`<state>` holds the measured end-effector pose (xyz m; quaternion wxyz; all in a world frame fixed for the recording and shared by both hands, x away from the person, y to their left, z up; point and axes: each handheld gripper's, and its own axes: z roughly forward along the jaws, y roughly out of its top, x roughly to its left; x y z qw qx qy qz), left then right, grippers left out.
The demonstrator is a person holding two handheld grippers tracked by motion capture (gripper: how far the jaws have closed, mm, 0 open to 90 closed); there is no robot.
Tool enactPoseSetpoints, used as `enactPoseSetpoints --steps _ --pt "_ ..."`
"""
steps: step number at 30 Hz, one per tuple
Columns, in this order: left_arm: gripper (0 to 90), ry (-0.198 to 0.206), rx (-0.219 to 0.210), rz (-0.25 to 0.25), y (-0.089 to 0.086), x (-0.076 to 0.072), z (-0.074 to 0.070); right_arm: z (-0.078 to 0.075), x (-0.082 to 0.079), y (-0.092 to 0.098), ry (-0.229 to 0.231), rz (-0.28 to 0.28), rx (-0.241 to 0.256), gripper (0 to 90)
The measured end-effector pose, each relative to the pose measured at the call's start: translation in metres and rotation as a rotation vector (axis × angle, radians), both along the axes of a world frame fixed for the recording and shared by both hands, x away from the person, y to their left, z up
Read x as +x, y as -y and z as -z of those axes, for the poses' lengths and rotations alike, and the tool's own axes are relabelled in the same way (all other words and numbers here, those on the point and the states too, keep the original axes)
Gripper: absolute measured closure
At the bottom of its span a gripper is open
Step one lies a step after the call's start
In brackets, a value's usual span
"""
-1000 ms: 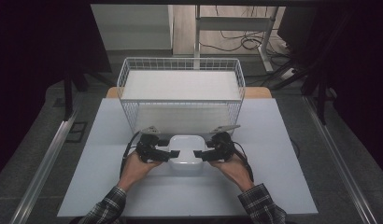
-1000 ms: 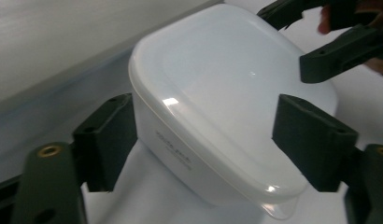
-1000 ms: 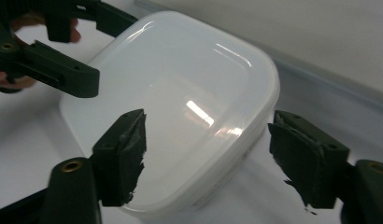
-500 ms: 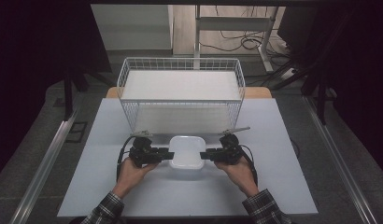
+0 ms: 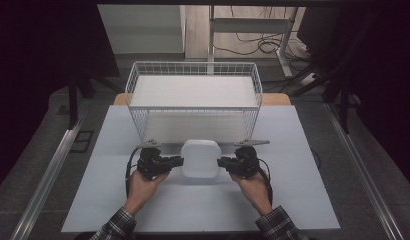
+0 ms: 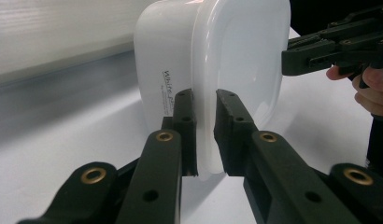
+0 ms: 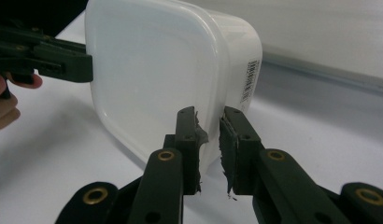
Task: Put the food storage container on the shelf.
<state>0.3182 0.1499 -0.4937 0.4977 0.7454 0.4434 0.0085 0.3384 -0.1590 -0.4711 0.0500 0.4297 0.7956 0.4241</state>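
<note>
Hold: because we pinched the white container [image 5: 200, 159] by its lid rim from both sides at once, it hung level between our two hands.
Left gripper [image 6: 204, 133]: we had its jaws closed on the thin lip of the container, one jaw under the rim and one over it, with only the rim between them.
Right gripper [image 7: 209, 140]: we gripped the opposite edge the same way; the torn padding on its jaws [image 7: 201, 135] pressed against the rim.
Position: the container sat over the pale table [image 5: 293, 200], just in front of the wire basket [image 5: 193, 100], near its front wall but apart from it.
Likely reason: we judged that a grip on each side kept the box from tipping, and that the basket was where it was meant to go.
Contact with table: we could not tell from above whether the container rested on the surface or hovered just over it.
Contents: the white walls hid whatever was inside.
Labels: handwriting [image 6: 167, 91] on one side and a barcode [image 7: 249, 79] on the other were too small to read.
Cut off: our sleeves [image 5: 278, 227] ran out of the bottom of the high view.
</note>
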Motion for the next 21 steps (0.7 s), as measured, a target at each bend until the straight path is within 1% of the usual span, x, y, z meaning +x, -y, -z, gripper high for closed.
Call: enactPoseSetpoints --steps 2,5,6,9,10,11,19,20,21 --pt "79.8 0.005 -0.005 -0.003 -0.001 -0.001 -0.002 -0.001 0.000 0.000 0.005 0.000 0.006 77.2" --pt "79.8 0.014 -0.010 -0.008 -0.001 -0.002 -0.007 -0.006 -0.002 0.001 0.029 0.001 0.031 77.3" --pt "79.8 0.021 -0.010 -0.011 -0.002 -0.002 -0.009 -0.010 -0.003 0.001 0.039 0.000 0.034 77.3" --pt "79.8 0.026 -0.009 -0.014 -0.002 -0.003 -0.012 -0.013 -0.003 0.000 0.052 0.000 0.038 77.4" --pt "79.7 0.037 -0.008 -0.017 -0.003 -0.003 -0.016 -0.019 -0.004 0.000 0.075 -0.004 0.046 77.6" --pt "79.7 0.040 -0.007 -0.018 -0.004 -0.003 -0.018 -0.021 -0.005 -0.001 0.083 -0.007 0.047 77.7" --pt "79.5 0.076 -0.014 -0.023 -0.006 -0.003 -0.036 -0.044 -0.004 -0.001 0.144 -0.028 0.067 78.2" --pt "79.5 0.076 -0.014 -0.023 -0.006 -0.003 -0.036 -0.046 -0.003 -0.002 0.151 -0.029 0.070 78.2" --pt "79.5 0.082 -0.015 -0.027 -0.007 -0.003 -0.040 -0.046 -0.003 -0.002 0.151 -0.029 0.070 78.2"
